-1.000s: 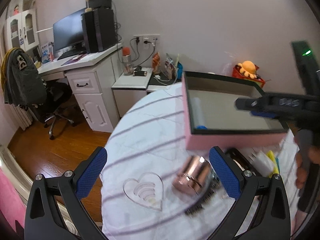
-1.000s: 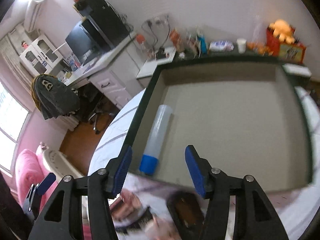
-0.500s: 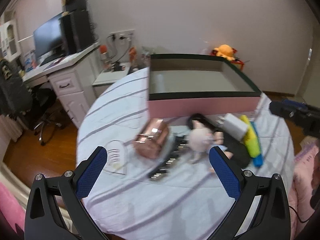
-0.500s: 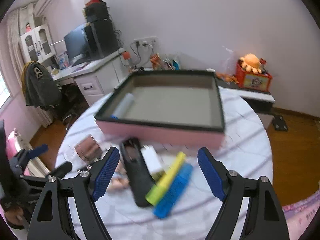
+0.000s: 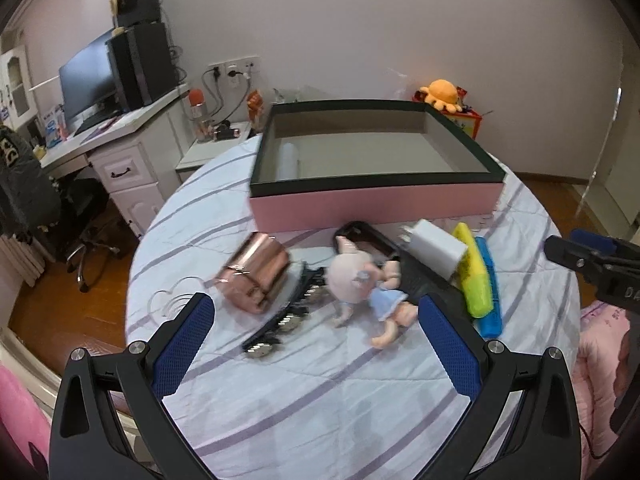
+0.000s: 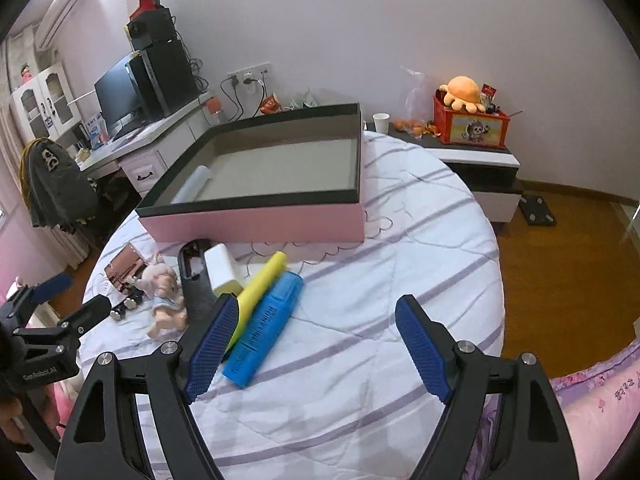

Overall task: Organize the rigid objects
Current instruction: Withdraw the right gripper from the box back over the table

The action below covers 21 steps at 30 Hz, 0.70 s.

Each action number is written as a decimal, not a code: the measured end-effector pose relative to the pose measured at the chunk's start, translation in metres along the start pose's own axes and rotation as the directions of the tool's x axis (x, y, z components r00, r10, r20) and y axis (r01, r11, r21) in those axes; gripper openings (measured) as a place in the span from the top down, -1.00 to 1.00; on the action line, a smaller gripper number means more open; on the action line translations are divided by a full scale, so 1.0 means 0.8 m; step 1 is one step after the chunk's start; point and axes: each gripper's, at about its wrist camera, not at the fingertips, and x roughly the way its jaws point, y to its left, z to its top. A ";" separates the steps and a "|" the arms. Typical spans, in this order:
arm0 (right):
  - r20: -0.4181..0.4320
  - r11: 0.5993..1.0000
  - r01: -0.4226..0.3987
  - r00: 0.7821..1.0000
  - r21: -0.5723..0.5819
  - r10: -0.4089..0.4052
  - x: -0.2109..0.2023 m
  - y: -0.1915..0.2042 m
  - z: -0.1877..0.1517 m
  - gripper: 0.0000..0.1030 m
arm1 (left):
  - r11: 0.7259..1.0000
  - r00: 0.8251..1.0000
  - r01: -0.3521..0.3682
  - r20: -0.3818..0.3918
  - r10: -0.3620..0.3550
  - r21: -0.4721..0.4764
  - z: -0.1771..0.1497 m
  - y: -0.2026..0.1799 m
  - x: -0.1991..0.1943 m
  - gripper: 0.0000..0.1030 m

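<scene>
both tongs (image 5: 314,314) (image 6: 316,320) gaping, empty — toys beside pink box (image 5: 376,202)

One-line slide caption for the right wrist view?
Open right tongs hover over blue marker and yellow marker, near the pink-sided box.

Round bed with striped quilt (image 6: 400,280) filling centre frame. Shallow pink open-topped box (image 6: 256,222) at its upper middle, a pale cylindrical bottle (image 6: 192,184) lying inside along the left wall. Below the box, left to right: copper-toned case (image 5: 256,272), small plush doll (image 5: 360,280), white charger block (image 5: 434,248), yellow highlighter (image 6: 260,284), blue marker (image 6: 266,328).
</scene>
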 end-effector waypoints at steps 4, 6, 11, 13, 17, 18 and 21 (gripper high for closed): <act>-0.015 1.000 -0.013 1.000 0.009 0.013 0.008 -0.011 -0.007 -0.59 | 0.998 0.999 0.049 -0.004 -0.049 0.039 0.003 -0.030 0.004 -1.00; -0.019 1.000 -0.013 1.000 0.015 0.013 0.008 -0.016 -0.009 -0.59 | 0.996 0.998 0.068 0.000 -0.069 0.061 0.005 -0.046 0.004 -1.00; -0.017 0.999 -0.002 1.000 0.036 0.003 0.008 -0.035 -0.012 -0.59 | 0.992 0.996 0.085 -0.010 -0.084 0.098 0.008 -0.071 0.010 -1.00; -0.016 0.999 -0.002 1.000 0.046 0.003 0.009 -0.043 -0.013 -0.59 | 0.993 0.998 0.065 -0.013 -0.064 0.099 0.009 -0.074 0.014 -1.00; -0.023 0.999 -0.008 1.000 0.049 0.010 0.013 -0.047 -0.013 -0.59 | 0.994 0.999 0.049 -0.019 -0.048 0.094 0.009 -0.071 0.017 -1.00; -0.025 0.999 -0.010 1.000 0.049 0.011 0.014 -0.048 -0.013 -0.59 | 0.995 0.999 0.047 -0.018 -0.045 0.092 0.010 -0.069 0.017 -1.00; -0.027 0.999 -0.019 0.999 0.049 0.020 0.018 -0.046 -0.012 -0.59 | 0.996 0.999 0.032 -0.008 -0.031 0.089 0.011 -0.061 0.014 -1.00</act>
